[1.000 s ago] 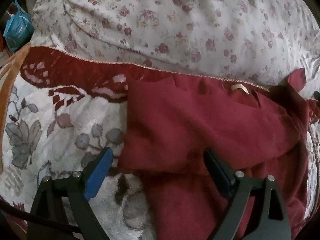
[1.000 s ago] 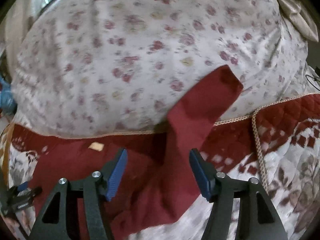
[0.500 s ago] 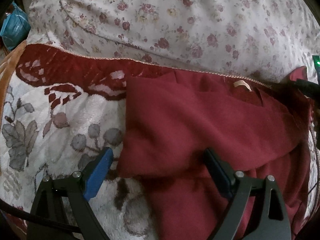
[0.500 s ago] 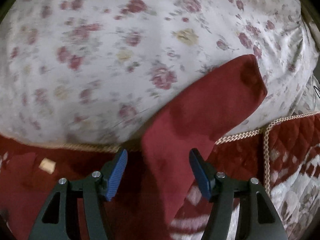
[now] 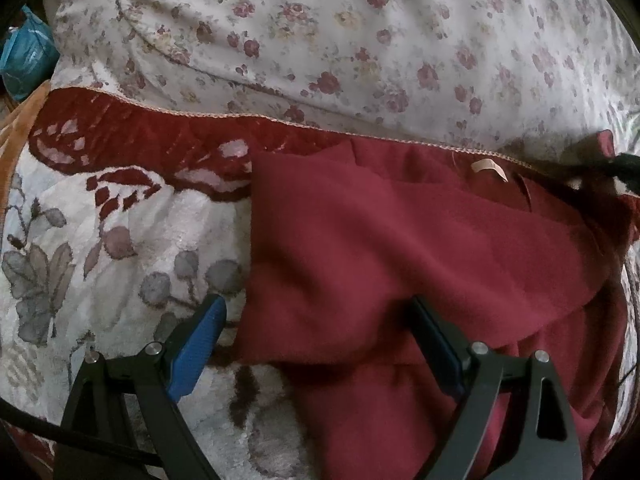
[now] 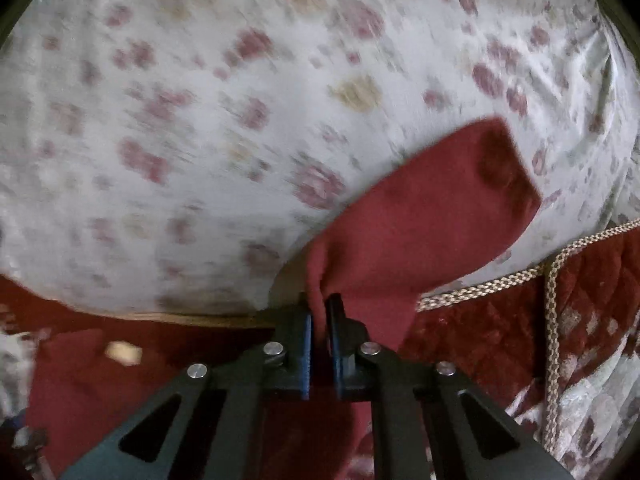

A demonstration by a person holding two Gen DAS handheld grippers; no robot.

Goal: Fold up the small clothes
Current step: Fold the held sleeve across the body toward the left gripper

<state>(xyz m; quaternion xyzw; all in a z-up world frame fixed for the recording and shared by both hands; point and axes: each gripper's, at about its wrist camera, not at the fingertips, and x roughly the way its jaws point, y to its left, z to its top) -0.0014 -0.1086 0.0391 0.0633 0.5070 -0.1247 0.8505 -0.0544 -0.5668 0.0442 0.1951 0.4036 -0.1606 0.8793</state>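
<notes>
A dark red top [image 5: 420, 256] lies on a floral blanket [image 5: 100, 264], its left sleeve folded across the body and a beige neck label [image 5: 488, 168] at the far edge. My left gripper [image 5: 316, 344] is open, low over the folded sleeve's near edge, one finger on each side. My right gripper [image 6: 319, 320] is shut on the right sleeve [image 6: 424, 220], which stretches up and right over the floral pillow [image 6: 240, 120]. The label also shows in the right wrist view [image 6: 122, 352].
A large floral pillow [image 5: 340, 40] lies behind the top. The blanket has a dark red border with cord trim [image 6: 552, 280]. A blue packet [image 5: 24, 52] sits at the far left edge.
My right gripper moved forward onto the right sleeve and shut on it. My left gripper stayed open and barely moved.
</notes>
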